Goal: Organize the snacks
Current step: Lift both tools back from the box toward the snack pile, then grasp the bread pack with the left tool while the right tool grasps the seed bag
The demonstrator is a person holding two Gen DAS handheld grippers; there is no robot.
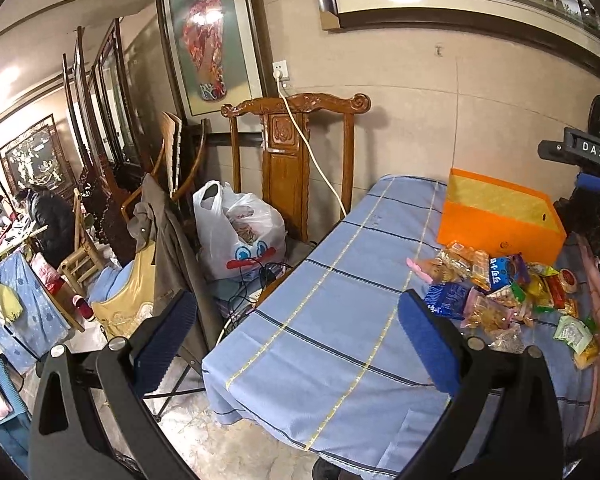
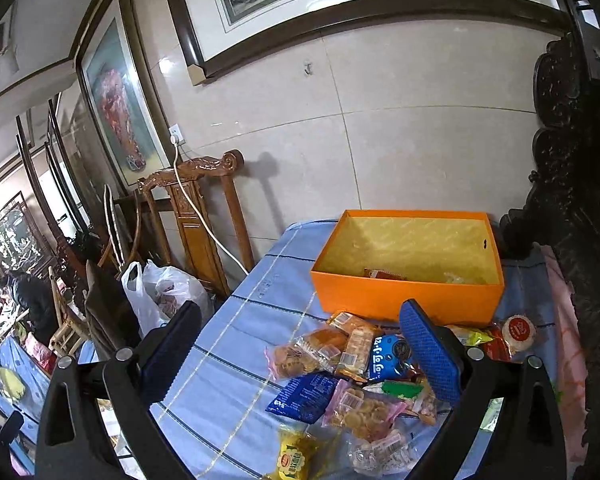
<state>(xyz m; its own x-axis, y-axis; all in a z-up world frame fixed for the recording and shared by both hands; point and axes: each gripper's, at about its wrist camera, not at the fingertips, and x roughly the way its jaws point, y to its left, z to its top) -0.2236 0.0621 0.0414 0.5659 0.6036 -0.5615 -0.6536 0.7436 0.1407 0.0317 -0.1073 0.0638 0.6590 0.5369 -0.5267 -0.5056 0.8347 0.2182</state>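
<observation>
An open orange box stands at the far end of the blue cloth-covered table; a couple of packets lie inside it. A pile of snack packets lies in front of the box, also in the left wrist view, where the box is at the right. My left gripper is open and empty, above the bare left half of the table. My right gripper is open and empty, hovering over the snack pile. The right gripper's body shows at the right edge of the left wrist view.
A carved wooden chair stands against the wall behind the table, with a white plastic bag and cables beside it. A dark carved furniture piece rises at the table's right. Chairs, clothes and people fill the room to the left.
</observation>
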